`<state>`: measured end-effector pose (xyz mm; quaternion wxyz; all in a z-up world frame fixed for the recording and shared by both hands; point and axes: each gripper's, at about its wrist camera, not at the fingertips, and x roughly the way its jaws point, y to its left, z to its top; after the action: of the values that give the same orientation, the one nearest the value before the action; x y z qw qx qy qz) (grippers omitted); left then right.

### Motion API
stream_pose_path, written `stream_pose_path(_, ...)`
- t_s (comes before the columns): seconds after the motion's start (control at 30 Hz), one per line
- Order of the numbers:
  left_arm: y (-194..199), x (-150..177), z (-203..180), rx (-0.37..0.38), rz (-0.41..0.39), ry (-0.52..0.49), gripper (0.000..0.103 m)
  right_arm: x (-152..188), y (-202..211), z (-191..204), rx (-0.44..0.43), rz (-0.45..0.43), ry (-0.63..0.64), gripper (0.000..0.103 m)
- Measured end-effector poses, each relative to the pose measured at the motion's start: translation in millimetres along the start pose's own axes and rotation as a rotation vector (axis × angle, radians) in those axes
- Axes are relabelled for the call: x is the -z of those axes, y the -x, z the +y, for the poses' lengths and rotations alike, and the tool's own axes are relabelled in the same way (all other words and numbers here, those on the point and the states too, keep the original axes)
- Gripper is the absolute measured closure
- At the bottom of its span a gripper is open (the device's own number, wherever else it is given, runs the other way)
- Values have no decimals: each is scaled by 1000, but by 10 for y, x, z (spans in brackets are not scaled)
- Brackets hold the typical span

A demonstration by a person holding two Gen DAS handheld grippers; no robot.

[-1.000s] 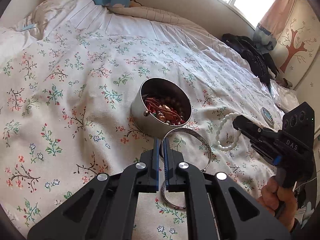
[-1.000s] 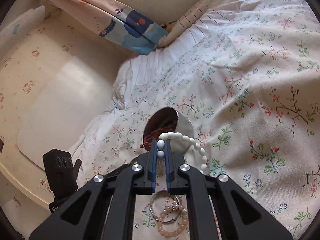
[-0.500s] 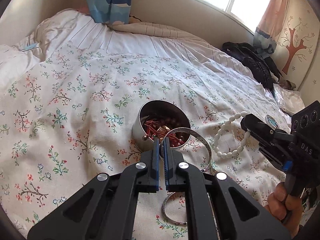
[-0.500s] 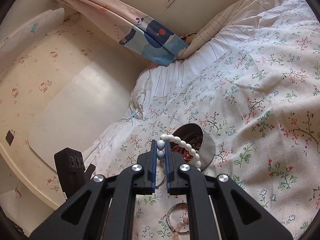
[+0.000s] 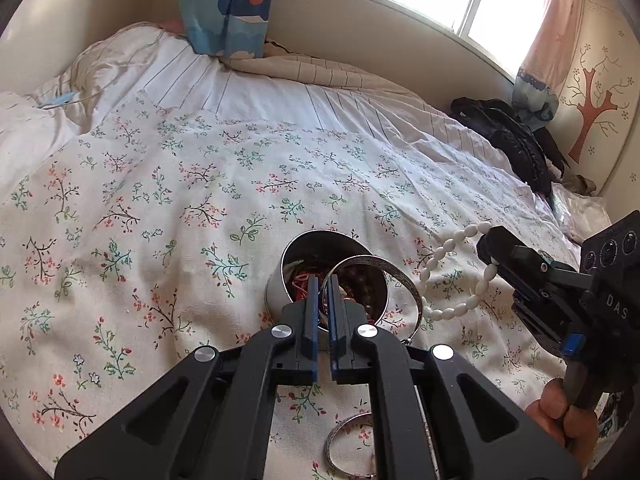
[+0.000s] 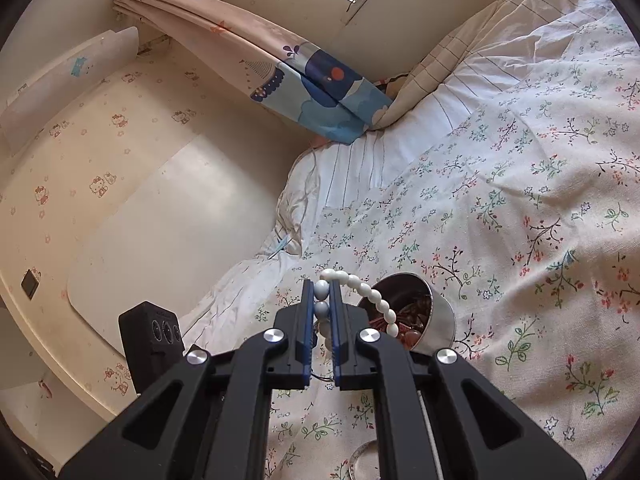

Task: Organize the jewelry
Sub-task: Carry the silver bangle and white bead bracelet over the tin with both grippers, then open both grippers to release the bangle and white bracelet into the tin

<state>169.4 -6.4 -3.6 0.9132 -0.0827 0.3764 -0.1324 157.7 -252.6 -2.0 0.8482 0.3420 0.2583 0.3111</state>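
Note:
A round metal tin point(image 5: 280, 280) with several red and brown bead pieces inside stands on the floral bedspread; it also shows in the right wrist view point(image 6: 438, 320). My left gripper point(image 5: 323, 284) is shut on a silver bangle point(image 5: 394, 274) and holds it above the tin. My right gripper point(image 6: 321, 292) is shut on a white bead bracelet point(image 6: 374, 298); in the left wrist view this gripper point(image 5: 486, 246) holds the bracelet point(image 5: 452, 312) in the air just right of the tin.
Another silver bangle point(image 5: 340, 440) lies on the bedspread under my left gripper. A black jacket point(image 5: 508, 136) lies at the bed's far right. A blue curtain point(image 5: 228, 4) hangs at the headboard wall. A wall borders the bed's left side point(image 6: 120, 200).
Both grippers have lifted with their pieces. The bangle now hangs over the tin, and the white bracelet has risen beside the tin.

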Motion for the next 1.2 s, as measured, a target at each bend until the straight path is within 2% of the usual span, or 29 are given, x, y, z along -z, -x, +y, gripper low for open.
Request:
stream_pose_path(0.9,-414,-141,-20,-16,39,6,99,-61,-373,-13,12,63,25,94)
stream_pose_path(1.2,-495,-167,117,-36,67,57,97,-56,-489,-13,33,85,39,94)
